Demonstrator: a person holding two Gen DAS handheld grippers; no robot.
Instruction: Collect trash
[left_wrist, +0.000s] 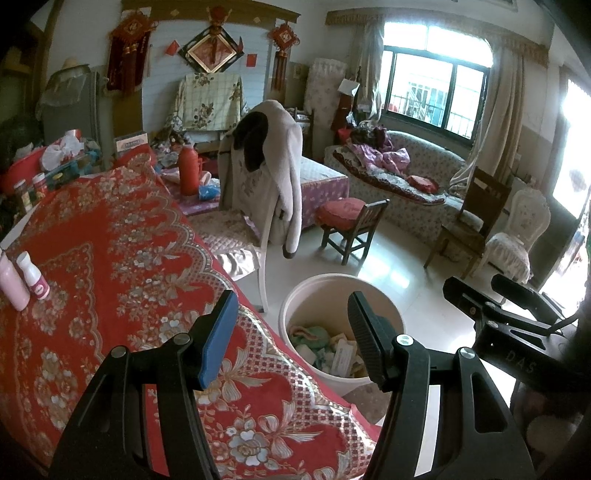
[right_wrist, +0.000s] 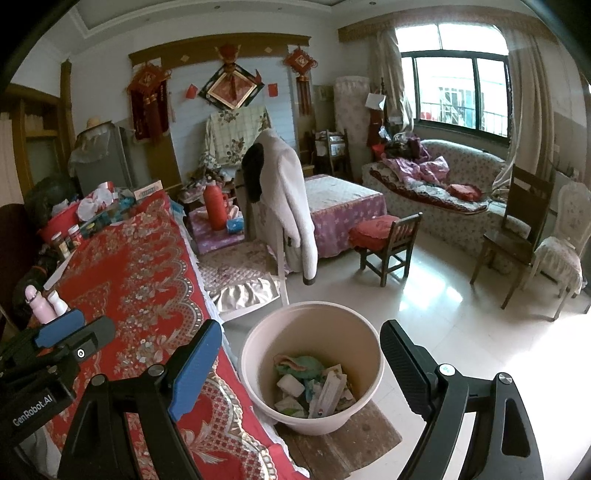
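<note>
Trash (right_wrist: 314, 387) already lies in the pale bucket (right_wrist: 258, 347) on the floor just beside the red-clothed table (right_wrist: 147, 280). The left gripper (left_wrist: 291, 336) and the right gripper (right_wrist: 301, 373) both gape wide and empty. A careless reach across the table could topple the two pink bottles (left_wrist: 22, 277) near its edge.

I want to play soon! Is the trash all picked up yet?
Nearly, it seems. The pale bucket on the floor already holds wrappers and paper scraps. Both the left gripper and the right gripper have open, empty jaws. Only two small bottles remain on the red tablecloth, maybe not trash.
</note>
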